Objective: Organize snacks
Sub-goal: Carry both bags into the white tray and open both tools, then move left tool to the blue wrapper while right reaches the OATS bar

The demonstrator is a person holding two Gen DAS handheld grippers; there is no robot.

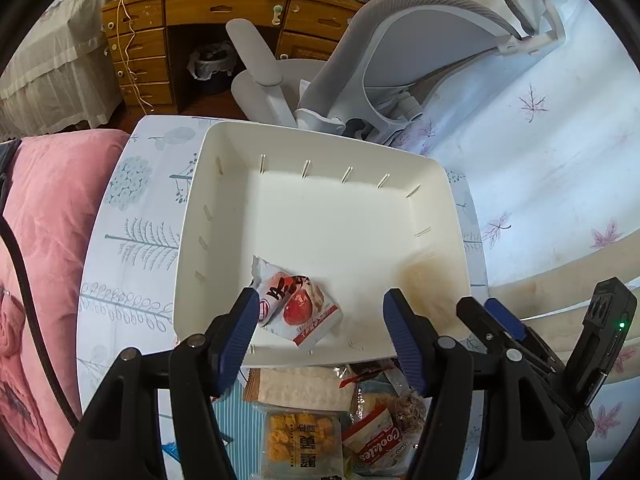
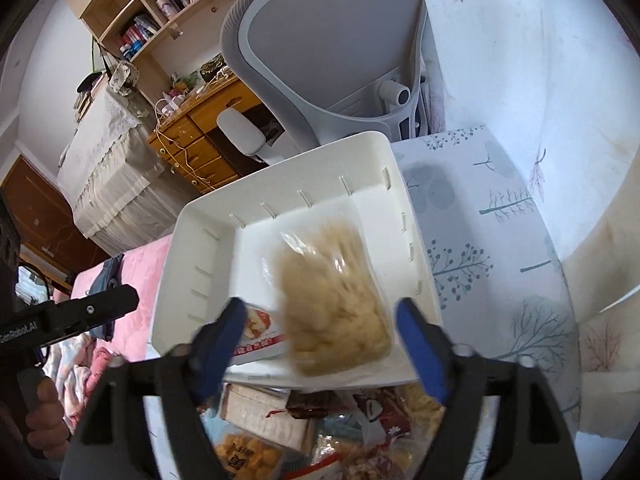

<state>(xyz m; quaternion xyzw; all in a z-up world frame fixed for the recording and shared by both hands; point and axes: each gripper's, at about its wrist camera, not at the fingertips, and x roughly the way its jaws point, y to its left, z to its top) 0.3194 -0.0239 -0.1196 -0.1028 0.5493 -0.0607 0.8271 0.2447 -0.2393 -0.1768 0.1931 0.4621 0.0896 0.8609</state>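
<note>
Two snack packets (image 2: 336, 300) in one white bin (image 2: 200, 256), both grippers' jaws apart, empty.

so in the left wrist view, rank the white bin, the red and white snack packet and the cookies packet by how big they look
1. white bin, clearly largest
2. and 3. red and white snack packet and cookies packet: look similar; the cookies packet is partly hidden and nearer the camera, so unranked.

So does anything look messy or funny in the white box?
A little. The red-and-white packet lies crooked in the near corner of the white box, and the blurry clear bag of pale snacks is tilted, covering the packet's edge. Nothing looks spilled.
</note>
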